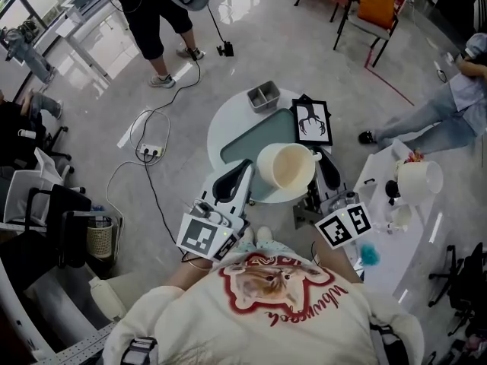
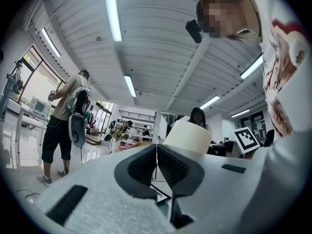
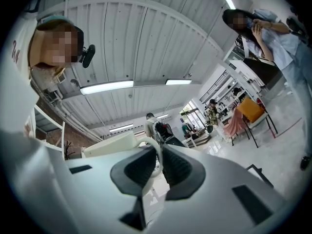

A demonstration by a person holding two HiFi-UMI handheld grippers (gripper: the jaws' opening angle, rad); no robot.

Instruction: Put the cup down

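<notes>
You're mid-carry. Your right hand-held gripper (image 3: 158, 165) is clamped on the handle of the cream mug (image 1: 285, 166), which looks raised over the round worktop (image 1: 219, 128). Your left hand-held gripper (image 2: 157, 167) is closed on nothing. Next, lower the mug level onto the worktop, then release.

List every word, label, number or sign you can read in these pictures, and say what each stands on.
Shirt: red cursive script under an animal picture, upside down and too blurred to read.
Left marker cube and right marker cube: black-and-white square patterns, no letters.
Framed picture: a black drawing, no readable words.
Cup: plain, no print.
No text in these pictures can be read.
</notes>
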